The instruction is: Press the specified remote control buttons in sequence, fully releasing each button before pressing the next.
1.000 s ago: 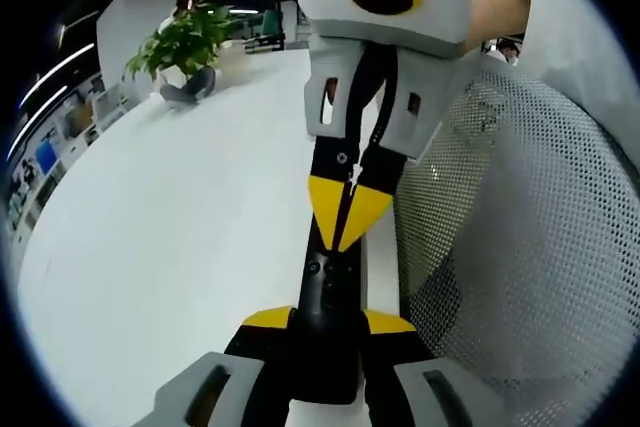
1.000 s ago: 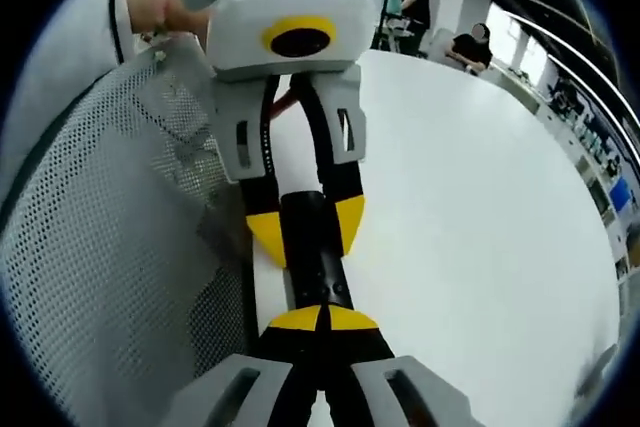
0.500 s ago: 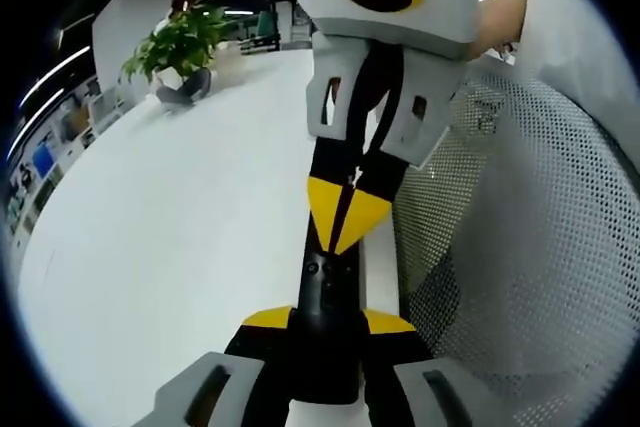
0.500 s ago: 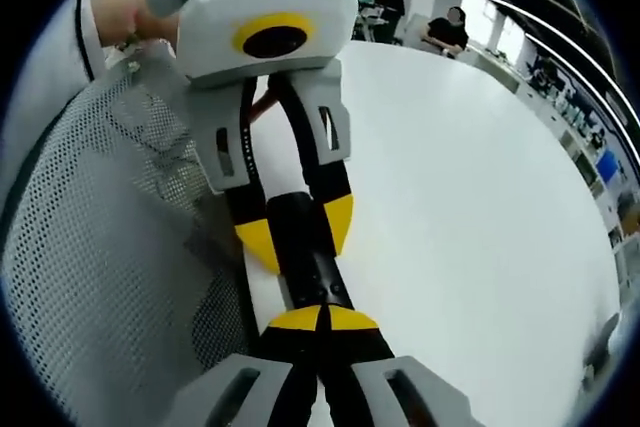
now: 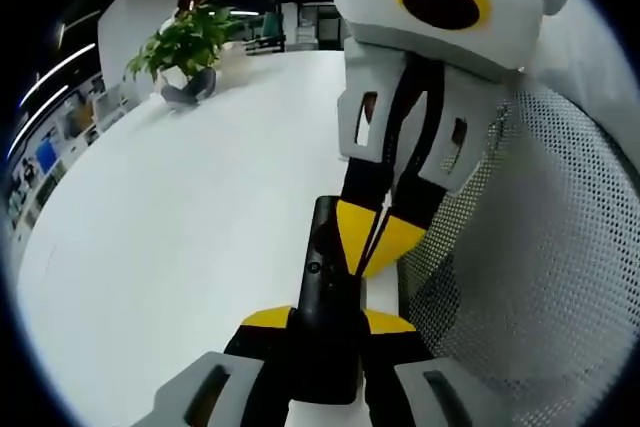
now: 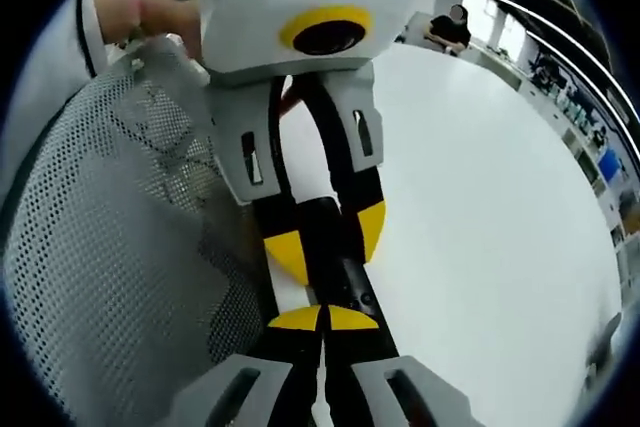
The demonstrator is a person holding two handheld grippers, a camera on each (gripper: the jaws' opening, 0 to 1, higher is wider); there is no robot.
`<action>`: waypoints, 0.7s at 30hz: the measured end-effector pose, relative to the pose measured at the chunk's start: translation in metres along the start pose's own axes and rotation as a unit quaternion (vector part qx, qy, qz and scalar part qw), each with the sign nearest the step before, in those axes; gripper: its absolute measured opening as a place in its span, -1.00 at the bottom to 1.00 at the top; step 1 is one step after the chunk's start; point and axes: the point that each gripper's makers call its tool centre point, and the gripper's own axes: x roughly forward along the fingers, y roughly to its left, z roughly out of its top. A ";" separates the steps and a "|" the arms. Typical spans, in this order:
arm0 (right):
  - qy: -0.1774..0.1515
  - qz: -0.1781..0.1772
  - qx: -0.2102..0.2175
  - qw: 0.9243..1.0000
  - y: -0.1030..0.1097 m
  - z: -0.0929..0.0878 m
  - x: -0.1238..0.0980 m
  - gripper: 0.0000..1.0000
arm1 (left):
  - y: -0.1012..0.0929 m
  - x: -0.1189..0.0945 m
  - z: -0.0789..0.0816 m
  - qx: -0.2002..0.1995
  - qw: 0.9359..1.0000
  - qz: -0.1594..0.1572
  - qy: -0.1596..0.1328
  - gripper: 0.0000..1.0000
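A black remote control (image 5: 322, 277) is held lengthwise over the white table (image 5: 170, 217), with my left gripper (image 5: 328, 319) shut on its near part. My right gripper (image 5: 375, 239) comes down from the upper right, its yellow tips shut together. They rest against the right edge of the remote's far half; whether a button is pressed I cannot tell. In the right gripper view my right gripper (image 6: 322, 319) is shut at the bottom, touching the remote (image 6: 350, 287). There my left gripper (image 6: 332, 239) clamps the remote from above, held by a hand (image 6: 150, 12).
A grey mesh chair back (image 5: 540, 257) stands close beside the grippers, also seen as mesh (image 6: 110, 247) in the right gripper view. A potted plant (image 5: 185, 42) sits at the table's far end. A person (image 6: 452, 22) sits far off.
My right gripper has shifted off the remote's far end towards its right edge and nearer the left gripper. The remote's far end now shows. The left gripper keeps its hold.
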 end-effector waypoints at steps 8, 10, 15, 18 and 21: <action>0.013 0.008 -0.003 1.000 -0.001 -0.001 0.001 -1.00 | -0.001 0.001 0.001 0.003 1.000 0.005 0.009 -0.50; 0.003 0.019 0.016 1.000 -0.001 -0.001 0.000 -1.00 | 0.000 0.001 0.001 0.002 1.000 0.005 0.006 -0.50; 0.006 0.039 0.031 0.999 -0.003 0.000 -0.001 -1.00 | 0.000 0.002 0.001 0.002 1.000 0.002 0.001 -0.50; 0.004 0.022 0.025 0.999 -0.009 0.001 -0.004 -1.00 | -0.001 0.002 0.001 -0.002 1.000 0.004 -0.002 -0.51; -0.007 0.008 0.031 0.999 -0.018 0.004 -0.007 -1.00 | -0.001 0.001 0.001 -0.004 1.000 0.005 -0.006 -0.51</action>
